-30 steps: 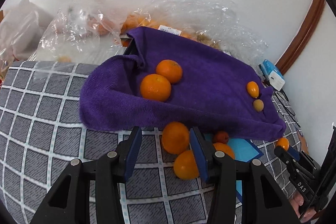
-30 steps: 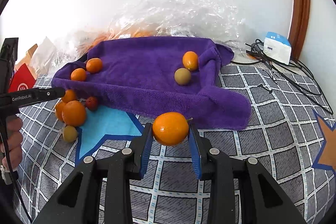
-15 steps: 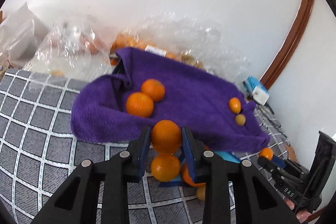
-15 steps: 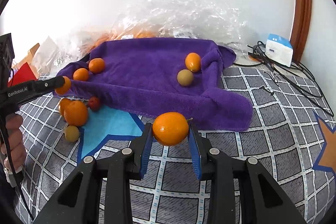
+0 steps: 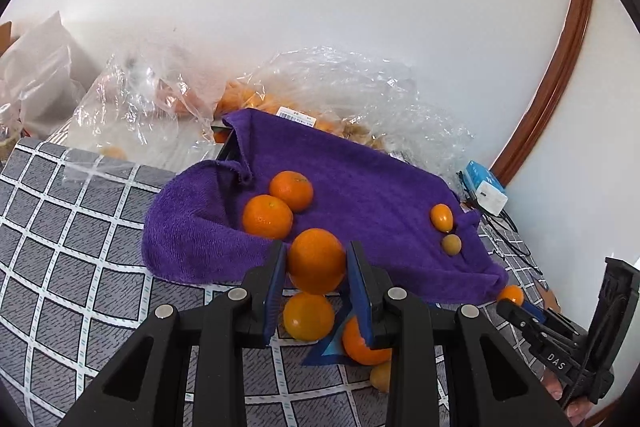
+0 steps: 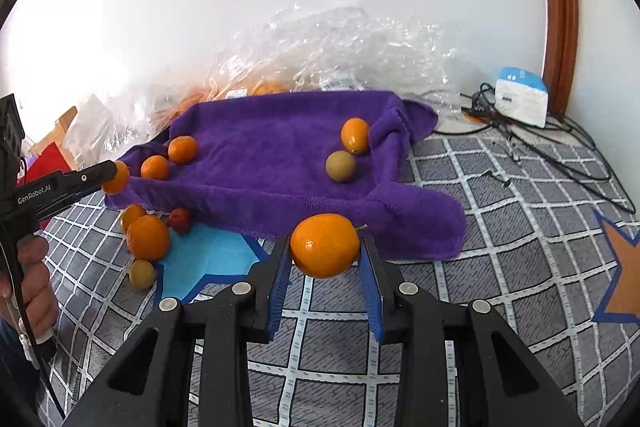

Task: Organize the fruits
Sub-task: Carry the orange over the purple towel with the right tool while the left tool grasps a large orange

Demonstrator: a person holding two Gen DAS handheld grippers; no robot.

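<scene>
Fruits are partly sorted. Through the left wrist camera, the left gripper (image 5: 316, 267) clamps a mandarin (image 5: 316, 259) lifted just off the mat, near the front edge of the purple towel (image 5: 360, 195). Two mandarins (image 5: 280, 205) lie on the towel's left side, a kumquat (image 5: 441, 217) and a brownish fruit (image 5: 451, 244) on its right.

Through the right wrist camera, the right gripper (image 6: 325, 255) grips an orange fruit with a stem (image 6: 325, 245) before the towel's front edge. Several loose fruits (image 6: 147, 237) wait on the checked mat (image 6: 500, 227), so much sorting remains.
</scene>
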